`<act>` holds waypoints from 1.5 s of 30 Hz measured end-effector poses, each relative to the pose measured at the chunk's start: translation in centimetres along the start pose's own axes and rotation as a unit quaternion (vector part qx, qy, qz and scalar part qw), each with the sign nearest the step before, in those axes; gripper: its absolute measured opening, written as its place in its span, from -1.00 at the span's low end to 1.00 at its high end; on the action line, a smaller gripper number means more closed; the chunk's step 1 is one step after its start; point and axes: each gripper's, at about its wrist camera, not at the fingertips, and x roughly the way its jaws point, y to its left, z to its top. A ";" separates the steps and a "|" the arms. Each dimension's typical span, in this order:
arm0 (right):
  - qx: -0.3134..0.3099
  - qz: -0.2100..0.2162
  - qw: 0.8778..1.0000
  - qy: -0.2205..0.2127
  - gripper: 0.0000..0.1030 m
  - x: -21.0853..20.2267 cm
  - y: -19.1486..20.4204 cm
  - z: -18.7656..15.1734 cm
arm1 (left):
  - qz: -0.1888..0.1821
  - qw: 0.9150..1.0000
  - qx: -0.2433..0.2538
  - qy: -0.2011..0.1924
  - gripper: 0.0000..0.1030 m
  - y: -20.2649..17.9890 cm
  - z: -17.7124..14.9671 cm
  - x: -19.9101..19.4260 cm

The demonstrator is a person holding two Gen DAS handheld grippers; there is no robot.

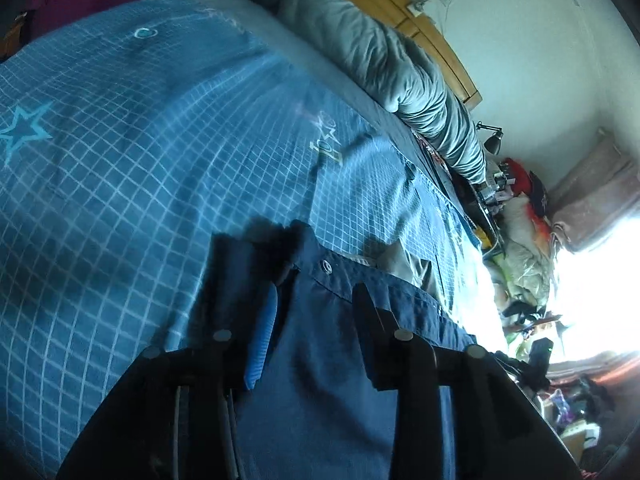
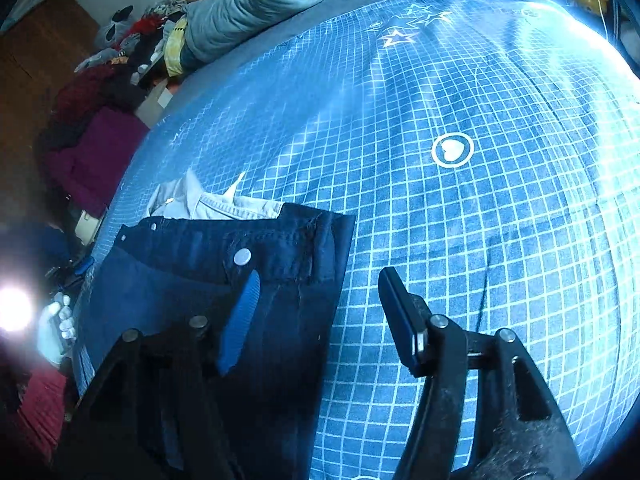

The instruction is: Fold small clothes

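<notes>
folded dark garment (image 2: pixel 240 280) on the bed (image 2: pixel 480 240); left hand-held gripper (image 1: pixel 316 304) and right hand-held gripper (image 2: pixel 316 304) both wide, empty. likely next: regrasp an edge.

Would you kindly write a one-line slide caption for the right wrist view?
Open right claw over the edge of dark jeans lying on a blue checked bedsheet.

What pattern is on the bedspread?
Blue bedspread with a white grid, stars and a heart; clearest from the right wrist.
</notes>
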 end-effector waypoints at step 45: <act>-0.037 0.027 0.999 -0.022 0.55 -5.0 11.5 -11.2 | 0.077 0.985 -0.029 -0.154 -0.95 -2.2 -14.5 -4.4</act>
